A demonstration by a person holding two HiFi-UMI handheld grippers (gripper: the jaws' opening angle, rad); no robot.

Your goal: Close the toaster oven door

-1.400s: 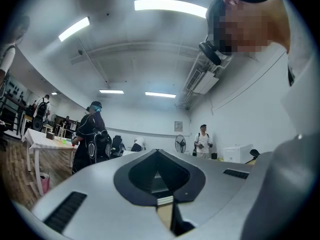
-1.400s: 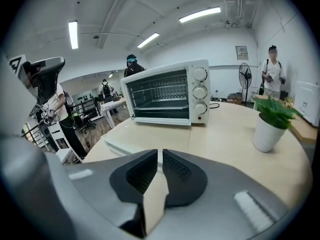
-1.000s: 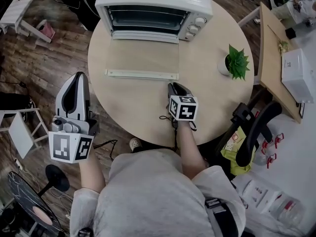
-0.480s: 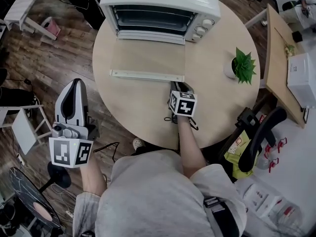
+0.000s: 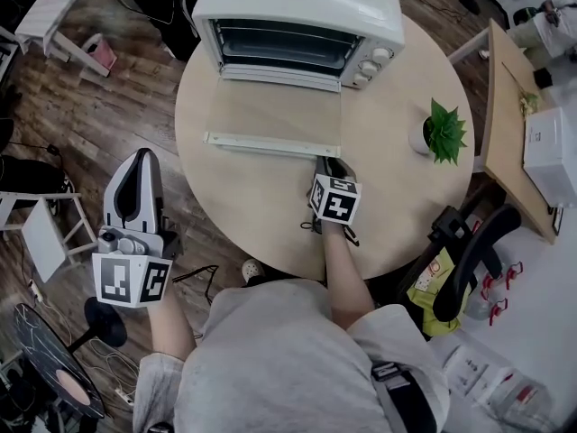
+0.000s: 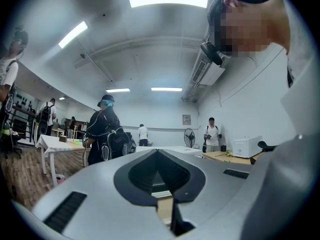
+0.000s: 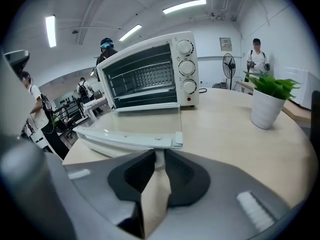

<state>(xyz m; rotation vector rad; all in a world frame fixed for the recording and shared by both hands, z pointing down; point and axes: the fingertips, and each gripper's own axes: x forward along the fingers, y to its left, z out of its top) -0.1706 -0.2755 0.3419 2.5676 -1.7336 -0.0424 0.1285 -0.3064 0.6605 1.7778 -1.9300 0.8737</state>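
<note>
Now the right tongs [image 5: 329,161] are nipping the handle rail [image 5: 270,142] of the open door [image 5: 275,114] at its right end.
The toaster oven [image 5: 297,16] is sitting at the worktop's [image 5: 261,201] far edge, its door lying flat toward the person. The tongs' jaws, having just been closing, are pressing narrowly on a white bit of the rail. Bare worktop is lying between rail and near edge, the potted plant [image 5: 442,129] standing well apart at right. The left tongs [image 5: 142,161] are hanging closed and empty off the left edge.
</note>
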